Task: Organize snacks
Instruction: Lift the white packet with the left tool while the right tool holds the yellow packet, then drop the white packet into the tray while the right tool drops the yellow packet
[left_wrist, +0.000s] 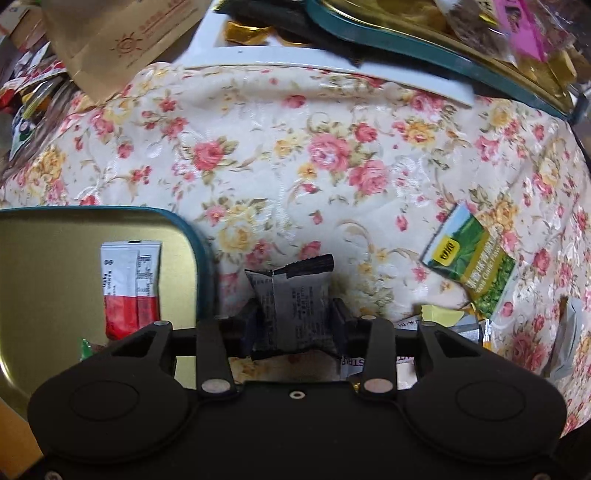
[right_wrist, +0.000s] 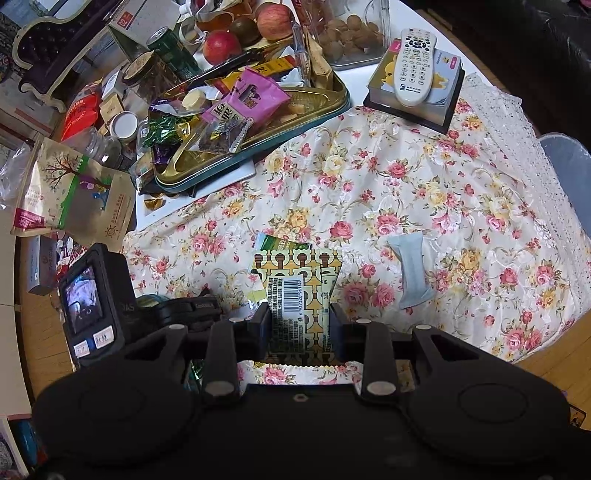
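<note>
In the left wrist view my left gripper is shut on a dark grey snack packet, held just right of a gold tin tray with a teal rim. Red-and-white sachets lie in that tray. In the right wrist view my right gripper is shut on a yellow patterned packet with a barcode, above the floral tablecloth. A green-and-yellow packet lies on the cloth; its end also shows in the right wrist view. A pale grey packet lies to the right.
A second gold tin tray piled with snacks sits at the back, on a white board. A remote control lies on a box. Apples, jars and bags crowd the back left. My left gripper's camera body is at the left.
</note>
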